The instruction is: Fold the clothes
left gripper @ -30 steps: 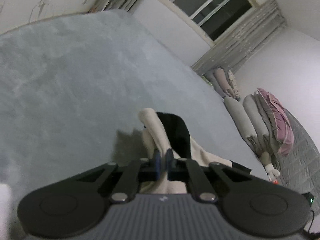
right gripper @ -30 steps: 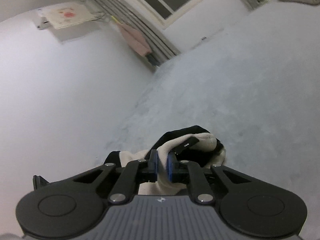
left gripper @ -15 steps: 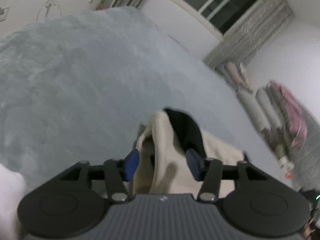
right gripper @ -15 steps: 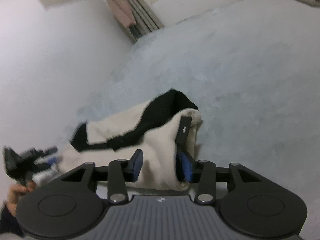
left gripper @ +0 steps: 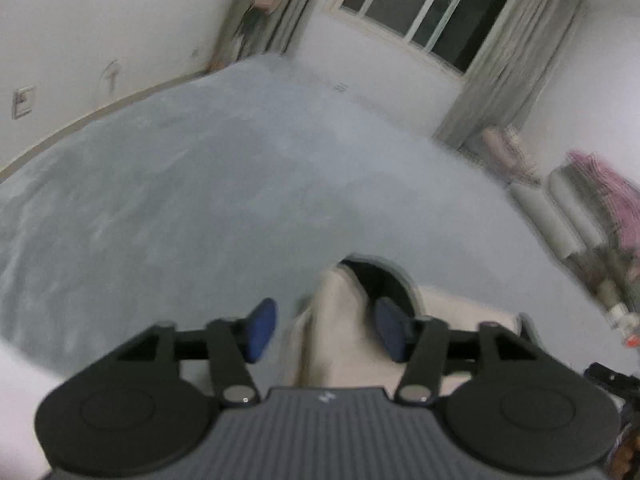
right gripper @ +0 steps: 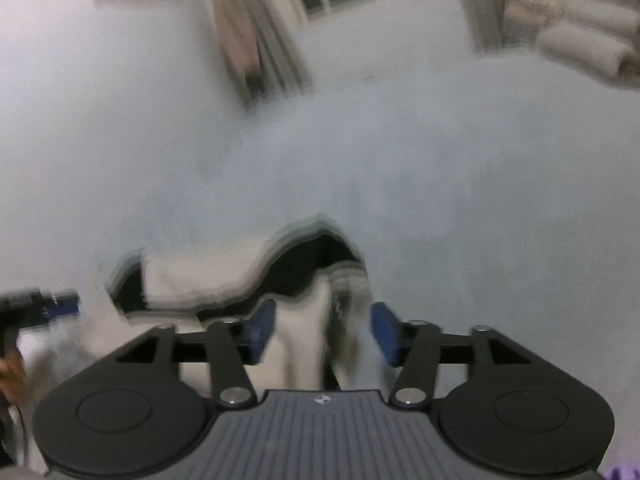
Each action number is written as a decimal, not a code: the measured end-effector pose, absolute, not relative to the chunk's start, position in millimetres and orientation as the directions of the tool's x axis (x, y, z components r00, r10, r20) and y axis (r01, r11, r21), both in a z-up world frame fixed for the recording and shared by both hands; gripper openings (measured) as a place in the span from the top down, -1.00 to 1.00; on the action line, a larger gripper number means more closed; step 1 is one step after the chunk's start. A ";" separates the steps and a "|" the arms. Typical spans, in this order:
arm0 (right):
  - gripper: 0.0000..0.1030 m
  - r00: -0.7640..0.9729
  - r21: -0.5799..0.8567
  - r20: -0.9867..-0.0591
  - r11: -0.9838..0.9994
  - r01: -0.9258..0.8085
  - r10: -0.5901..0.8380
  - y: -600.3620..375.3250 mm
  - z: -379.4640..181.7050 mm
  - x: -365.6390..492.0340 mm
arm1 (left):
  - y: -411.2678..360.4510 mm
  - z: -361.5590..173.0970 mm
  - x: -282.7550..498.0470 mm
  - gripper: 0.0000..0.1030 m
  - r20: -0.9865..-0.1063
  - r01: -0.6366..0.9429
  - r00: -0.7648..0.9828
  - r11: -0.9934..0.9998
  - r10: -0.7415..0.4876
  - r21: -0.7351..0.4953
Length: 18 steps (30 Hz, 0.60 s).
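Left wrist view: ahead of your left gripper [left gripper: 326, 330] the grey bed [left gripper: 200, 200] runs bare to the wall on the left and to the window wall beyond, so you have open room forward and left. To the right the bed's edge ends at rolled bedding [left gripper: 568, 220]. One garment [left gripper: 340, 320], cream with a black collar, lies between and just past the jaws. They pinched it a second ago; now they are opening, the pads apart and off the cloth.

Right wrist view: this frame is blurred. Bare bed stretches ahead and right of your right gripper [right gripper: 324, 330]. The same garment [right gripper: 200, 280] spreads left from the jaws, with a fold standing between them. These jaws were also closed on it a second ago and are opening, pads clear. The left gripper [right gripper: 60, 304] shows at the far left.
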State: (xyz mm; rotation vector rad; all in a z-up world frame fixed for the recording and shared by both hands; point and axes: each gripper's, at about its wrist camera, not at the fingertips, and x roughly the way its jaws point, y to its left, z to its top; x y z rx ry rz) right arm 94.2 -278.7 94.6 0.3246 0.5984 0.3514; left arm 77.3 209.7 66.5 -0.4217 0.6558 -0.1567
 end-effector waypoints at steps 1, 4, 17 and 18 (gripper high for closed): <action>-0.29 0.769 0.447 -0.451 0.861 -0.244 0.452 -278.4 98.1 97.0 | 201.9 68.5 82.7 -0.28 -0.550 0.038 0.775 0.892 -0.311 -0.451; -0.28 0.698 0.573 -0.453 0.781 -0.247 0.554 -265.2 88.2 124.6 | 171.7 64.2 101.2 -0.51 -0.565 0.096 0.740 0.888 -0.366 -0.450; 0.86 0.708 0.516 -0.531 0.841 -0.167 0.466 -228.6 53.4 173.4 | 158.8 16.6 159.1 0.80 -0.579 0.066 0.723 0.871 -0.378 -0.486; 0.87 0.716 0.535 -0.507 0.827 -0.174 0.479 -230.8 56.5 170.6 | 163.0 16.1 160.9 0.84 -0.569 0.064 0.723 0.858 -0.392 -0.510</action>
